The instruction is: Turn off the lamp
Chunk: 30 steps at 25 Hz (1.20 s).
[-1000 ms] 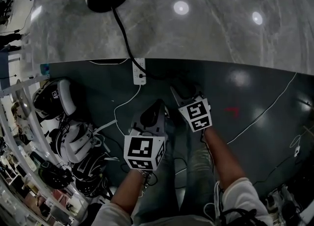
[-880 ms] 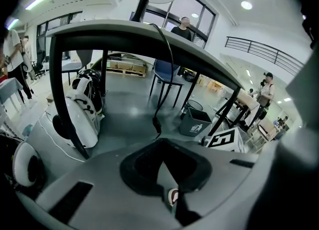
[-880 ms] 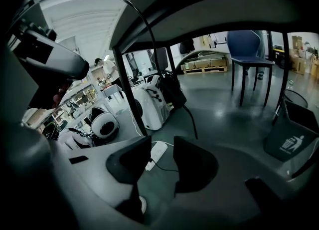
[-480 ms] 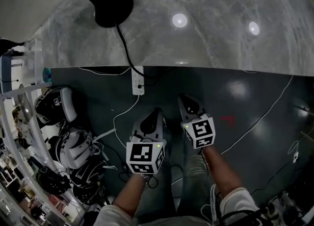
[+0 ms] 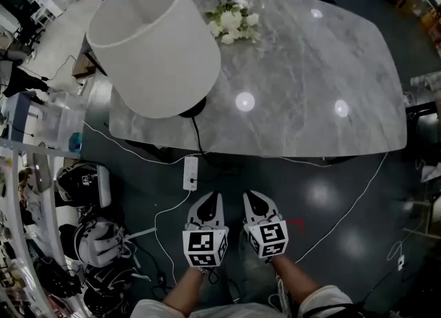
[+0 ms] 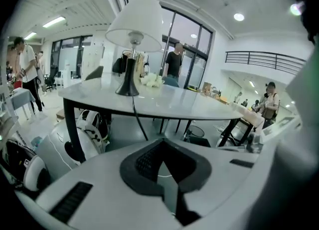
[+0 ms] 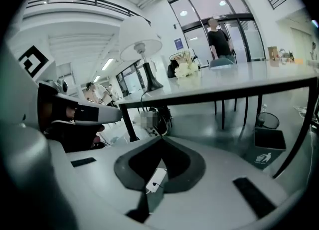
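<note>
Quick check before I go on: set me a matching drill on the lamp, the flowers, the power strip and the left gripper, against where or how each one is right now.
Things:
1. lamp
2. flowers
3. power strip
4. left gripper

Places or states:
A. lying on the floor, just in front of the table's near edge
B. jaws together, nothing held
C. standing at the table's near left corner
D. by the table's far edge

Pairs: 1-C, 2-D, 3-A, 4-B
</note>
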Motion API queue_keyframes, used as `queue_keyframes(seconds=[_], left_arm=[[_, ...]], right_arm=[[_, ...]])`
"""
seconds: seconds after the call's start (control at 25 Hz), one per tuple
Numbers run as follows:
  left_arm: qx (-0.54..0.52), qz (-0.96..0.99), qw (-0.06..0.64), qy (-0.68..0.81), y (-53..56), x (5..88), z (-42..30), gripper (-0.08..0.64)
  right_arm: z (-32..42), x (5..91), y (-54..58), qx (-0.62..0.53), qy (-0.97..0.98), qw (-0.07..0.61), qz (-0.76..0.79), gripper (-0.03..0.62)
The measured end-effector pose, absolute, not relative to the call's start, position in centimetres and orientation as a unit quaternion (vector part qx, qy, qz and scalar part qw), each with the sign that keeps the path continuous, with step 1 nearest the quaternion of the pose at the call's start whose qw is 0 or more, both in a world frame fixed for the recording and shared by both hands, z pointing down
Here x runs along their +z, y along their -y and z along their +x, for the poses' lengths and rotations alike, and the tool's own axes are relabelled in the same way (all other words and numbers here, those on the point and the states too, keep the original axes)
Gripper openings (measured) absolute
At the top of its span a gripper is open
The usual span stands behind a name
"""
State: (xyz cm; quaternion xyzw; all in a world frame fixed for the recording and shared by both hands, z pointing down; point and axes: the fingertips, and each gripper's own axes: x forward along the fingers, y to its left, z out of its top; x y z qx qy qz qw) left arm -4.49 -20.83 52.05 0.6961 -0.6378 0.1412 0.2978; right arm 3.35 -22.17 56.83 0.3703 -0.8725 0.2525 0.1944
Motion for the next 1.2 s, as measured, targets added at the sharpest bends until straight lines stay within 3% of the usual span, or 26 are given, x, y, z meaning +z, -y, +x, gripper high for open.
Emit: queue_keyframes(seconds=[0.52, 0.88, 1.2], left_arm=[[0.08, 0.695, 0.244, 0.671, 20.8, 35.1, -6.1, 0.008], [0.053, 0.698, 0.199, 0.686, 19.5, 28.9, -8.1, 0.008], [0.04, 0.69, 0.213, 0.691, 18.1, 28.8, -9.6, 0.008]], right_arm=[[2.0, 38.8, 23.4, 0.236, 0.889, 0.133, 0.369, 0.0], [0.4, 31.9, 23.0, 0.202, 0.904, 0.101, 0.364, 0.0], [-0.9, 30.3, 21.9, 0.187, 0.908, 0.101, 0.362, -0.001]])
